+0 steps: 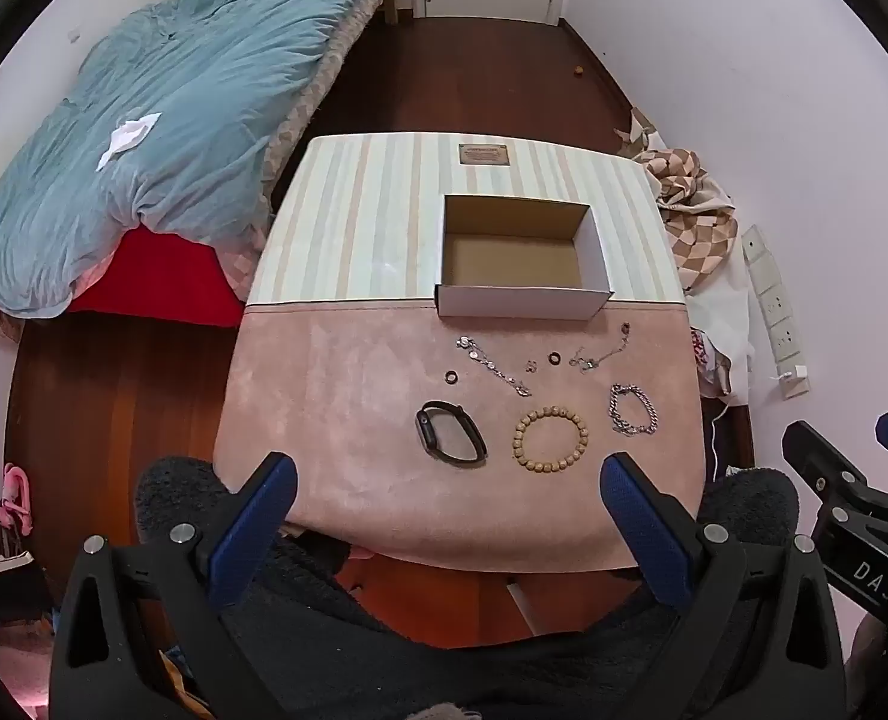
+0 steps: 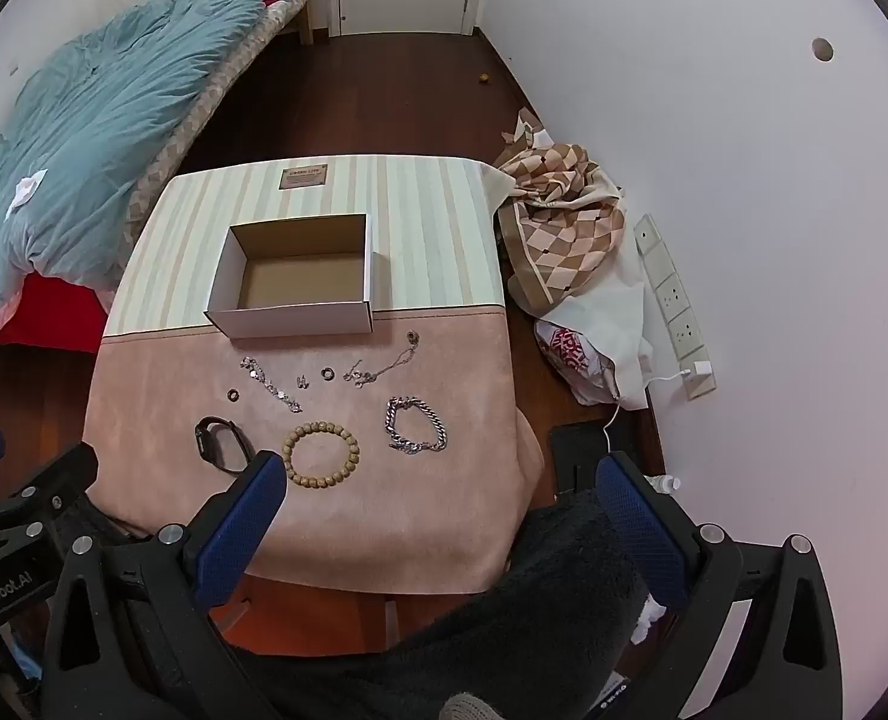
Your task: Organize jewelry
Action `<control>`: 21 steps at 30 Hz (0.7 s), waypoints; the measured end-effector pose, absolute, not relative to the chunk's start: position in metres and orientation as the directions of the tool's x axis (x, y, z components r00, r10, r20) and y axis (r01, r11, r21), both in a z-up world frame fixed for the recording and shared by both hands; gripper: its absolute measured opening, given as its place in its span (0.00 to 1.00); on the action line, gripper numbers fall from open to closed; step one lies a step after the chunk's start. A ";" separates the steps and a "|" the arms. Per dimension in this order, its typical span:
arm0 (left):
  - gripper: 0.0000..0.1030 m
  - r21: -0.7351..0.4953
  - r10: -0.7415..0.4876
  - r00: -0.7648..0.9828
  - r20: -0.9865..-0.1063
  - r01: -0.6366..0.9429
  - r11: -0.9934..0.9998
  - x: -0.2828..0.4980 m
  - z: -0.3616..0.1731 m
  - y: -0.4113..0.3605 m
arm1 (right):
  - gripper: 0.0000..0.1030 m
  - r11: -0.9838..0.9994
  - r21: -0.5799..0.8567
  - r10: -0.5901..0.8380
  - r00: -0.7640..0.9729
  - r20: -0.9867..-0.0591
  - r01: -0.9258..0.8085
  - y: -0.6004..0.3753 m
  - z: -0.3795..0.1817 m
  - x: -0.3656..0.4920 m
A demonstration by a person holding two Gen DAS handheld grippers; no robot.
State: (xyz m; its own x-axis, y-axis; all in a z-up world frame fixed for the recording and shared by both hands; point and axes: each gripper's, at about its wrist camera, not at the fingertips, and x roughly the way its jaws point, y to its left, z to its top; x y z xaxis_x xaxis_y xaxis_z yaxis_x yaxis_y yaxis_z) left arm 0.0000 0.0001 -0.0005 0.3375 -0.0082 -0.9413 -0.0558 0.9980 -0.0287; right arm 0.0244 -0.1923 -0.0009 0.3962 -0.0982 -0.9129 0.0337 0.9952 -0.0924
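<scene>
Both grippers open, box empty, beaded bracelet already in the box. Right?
Not quite. The beaded bracelet lies on the pink mat, not in the box, as the right wrist view shows. Box empty, left gripper and right gripper open.

Your right hand-held gripper (image 2: 438,516) spread wide above the worktop (image 2: 444,516), empty cardboard box (image 2: 300,276) beyond, wooden bead bracelet (image 2: 322,453), silver chain bracelet (image 2: 415,425), black watch (image 2: 221,435) before you

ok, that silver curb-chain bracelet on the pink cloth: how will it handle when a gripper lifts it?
The silver chain-link bracelet lies in a loose, kinked loop, so it will probably go limp and dangle from one pinch point. Its chunky metal links suggest some weight for its size and a slippery grip. Pushed, it would likely bunch up on the pink suede-like cloth rather than slide whole.
</scene>
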 end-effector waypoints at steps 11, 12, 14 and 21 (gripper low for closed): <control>1.00 -0.018 0.007 0.336 -0.942 -0.070 0.997 0.001 0.002 0.002 | 1.00 0.995 -0.090 -0.095 0.395 -0.914 0.031 -0.192 -0.001 0.025; 1.00 -0.016 0.009 0.336 -0.942 -0.072 0.997 0.001 0.002 0.002 | 1.00 0.996 -0.082 -0.089 0.395 -0.914 0.035 -0.194 -0.001 0.025; 1.00 -0.027 -0.009 0.340 -0.940 -0.049 0.998 0.000 0.000 -0.001 | 1.00 0.996 -0.083 -0.090 0.396 -0.914 0.035 -0.193 0.000 0.025; 1.00 -0.028 -0.009 0.342 -0.939 -0.049 0.998 -0.001 -0.001 -0.007 | 1.00 0.996 -0.081 -0.088 0.395 -0.914 0.035 -0.194 -0.001 0.025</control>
State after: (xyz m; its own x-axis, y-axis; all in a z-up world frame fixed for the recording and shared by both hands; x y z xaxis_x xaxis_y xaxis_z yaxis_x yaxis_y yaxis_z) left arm -0.0011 -0.0073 -0.0015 0.3424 -0.0091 -0.9395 -0.0494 0.9984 -0.0277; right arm 0.0248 -0.1937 -0.0014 0.3955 -0.0879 -0.9143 0.0346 0.9961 -0.0808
